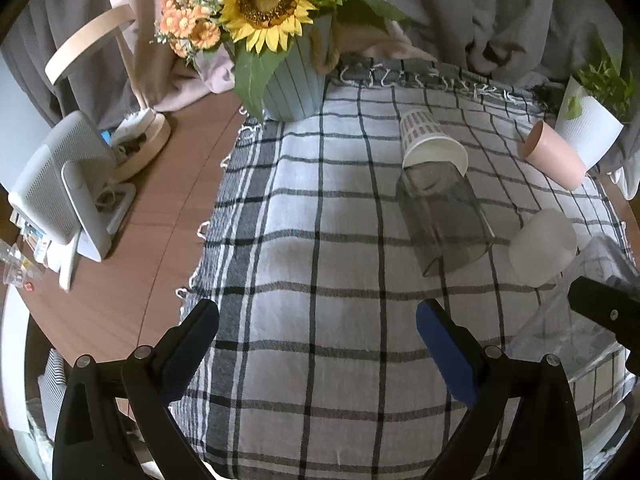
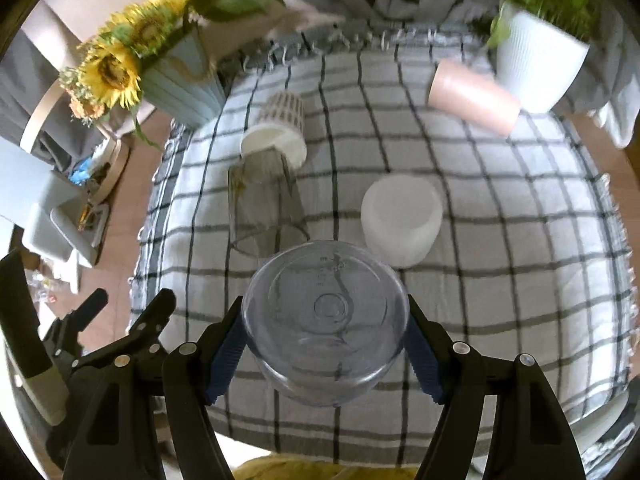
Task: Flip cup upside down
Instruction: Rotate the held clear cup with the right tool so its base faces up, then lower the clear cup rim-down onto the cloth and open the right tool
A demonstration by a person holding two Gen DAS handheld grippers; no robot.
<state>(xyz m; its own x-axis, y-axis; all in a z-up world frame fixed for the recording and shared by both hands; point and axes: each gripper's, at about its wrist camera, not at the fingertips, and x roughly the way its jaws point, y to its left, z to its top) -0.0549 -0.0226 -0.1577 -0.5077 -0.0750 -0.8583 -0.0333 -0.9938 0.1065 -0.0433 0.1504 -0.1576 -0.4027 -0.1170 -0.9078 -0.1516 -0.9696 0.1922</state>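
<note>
My right gripper [image 2: 326, 344] is clamped on the clear cup [image 2: 326, 320]: both blue pads [image 2: 224, 360] press against its sides, and the cup is held off the checked cloth [image 2: 500, 280] with its round base turned toward my camera, so I look straight at the ring moulded into the bottom. I take the clear cup as my landmark. Just beyond it and slightly right, a white cup [image 2: 400, 220] rests on the cloth, close but not touching as far as I can see. Beyond it to the left, a smoky grey tumbler [image 2: 264, 208] lies on its side, and a patterned paper cup [image 2: 278, 132] lies against the tumbler's far end. Far beyond and to the right, a pink cup [image 2: 472, 98] lies tipped over next to a white plant pot [image 2: 536, 68]. Far to the left stands a pale blue pot of sunflowers [image 2: 180, 80] at the cloth's back corner. My left gripper [image 1: 316, 344] sits to the left of the clear cup, its jaws spread wide with only cloth between them, holding nothing. In the left wrist view the clear cup [image 1: 572, 320] shows at the right edge, partly behind a black finger of the right gripper [image 1: 608, 312], with the white cup [image 1: 542, 246] just past it.
</note>
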